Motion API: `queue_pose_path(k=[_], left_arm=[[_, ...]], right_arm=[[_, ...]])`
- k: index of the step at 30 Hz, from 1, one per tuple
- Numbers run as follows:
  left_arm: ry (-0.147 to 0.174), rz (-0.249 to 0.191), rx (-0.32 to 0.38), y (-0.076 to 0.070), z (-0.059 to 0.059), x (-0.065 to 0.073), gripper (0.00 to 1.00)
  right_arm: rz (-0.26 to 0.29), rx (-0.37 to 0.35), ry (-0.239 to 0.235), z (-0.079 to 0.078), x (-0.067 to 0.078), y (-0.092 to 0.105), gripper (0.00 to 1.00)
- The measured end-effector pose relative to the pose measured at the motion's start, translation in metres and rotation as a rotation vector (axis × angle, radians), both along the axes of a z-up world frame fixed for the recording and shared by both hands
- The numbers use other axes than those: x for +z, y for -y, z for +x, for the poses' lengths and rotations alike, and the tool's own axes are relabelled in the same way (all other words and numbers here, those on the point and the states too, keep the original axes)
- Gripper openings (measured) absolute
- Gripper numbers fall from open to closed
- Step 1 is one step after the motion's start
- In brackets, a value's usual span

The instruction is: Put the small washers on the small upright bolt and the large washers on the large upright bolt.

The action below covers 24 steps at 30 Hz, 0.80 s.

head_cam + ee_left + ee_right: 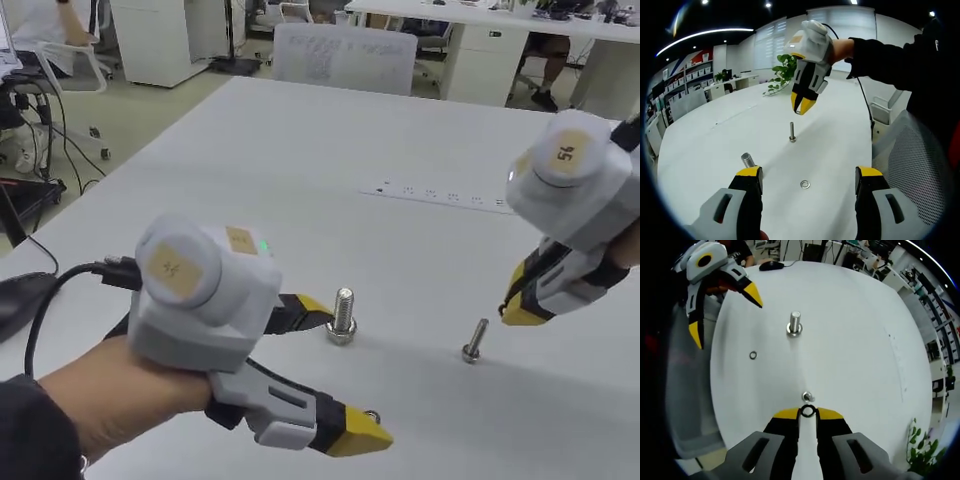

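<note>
1 washer (805, 184) lies between the left gripper's (809, 173) spread jaws.

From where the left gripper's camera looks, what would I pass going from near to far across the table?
Loose washer → large bolt → small bolt → right gripper, holding a second washer.

The bottom of the large bolt (746, 160) hides behind one yellow tip of the left gripper (809, 174) in the left gripper view. In the head view a loose washer (372, 414) peeks from behind its near tip, and the edge cuts off the right gripper (520, 306).
</note>
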<state>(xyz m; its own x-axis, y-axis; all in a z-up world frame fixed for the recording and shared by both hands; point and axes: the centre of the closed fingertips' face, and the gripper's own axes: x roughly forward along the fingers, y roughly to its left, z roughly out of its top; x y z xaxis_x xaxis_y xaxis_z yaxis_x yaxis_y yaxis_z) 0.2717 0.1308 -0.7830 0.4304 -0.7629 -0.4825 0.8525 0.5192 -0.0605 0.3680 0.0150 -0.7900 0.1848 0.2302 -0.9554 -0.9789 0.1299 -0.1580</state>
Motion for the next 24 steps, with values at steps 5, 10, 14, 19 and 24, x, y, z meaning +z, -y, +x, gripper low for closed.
queue_pose_path(k=[5,10,14,19,24], left_arm=[[0.001,-0.001,0.002,0.0,0.0,0.0,0.75],[-0.001,0.002,0.005,-0.001,0.001,-0.001,0.75],[-0.002,0.001,0.008,-0.001,0.001,-0.001,0.75],[-0.004,0.004,0.01,-0.002,0.001,-0.001,0.75],[-0.005,0.006,0.011,-0.002,0.002,-0.002,0.75]], right_arm=[[-0.009,0.019,-0.004,0.003,-0.006,-0.003,0.13],[-0.012,0.029,-0.015,0.005,-0.011,-0.005,0.13],[-0.02,0.039,-0.023,0.007,-0.017,-0.005,0.13],[-0.021,0.04,-0.024,0.011,-0.019,-0.005,0.13],[-0.024,0.04,-0.034,0.012,-0.022,-0.006,0.13]])
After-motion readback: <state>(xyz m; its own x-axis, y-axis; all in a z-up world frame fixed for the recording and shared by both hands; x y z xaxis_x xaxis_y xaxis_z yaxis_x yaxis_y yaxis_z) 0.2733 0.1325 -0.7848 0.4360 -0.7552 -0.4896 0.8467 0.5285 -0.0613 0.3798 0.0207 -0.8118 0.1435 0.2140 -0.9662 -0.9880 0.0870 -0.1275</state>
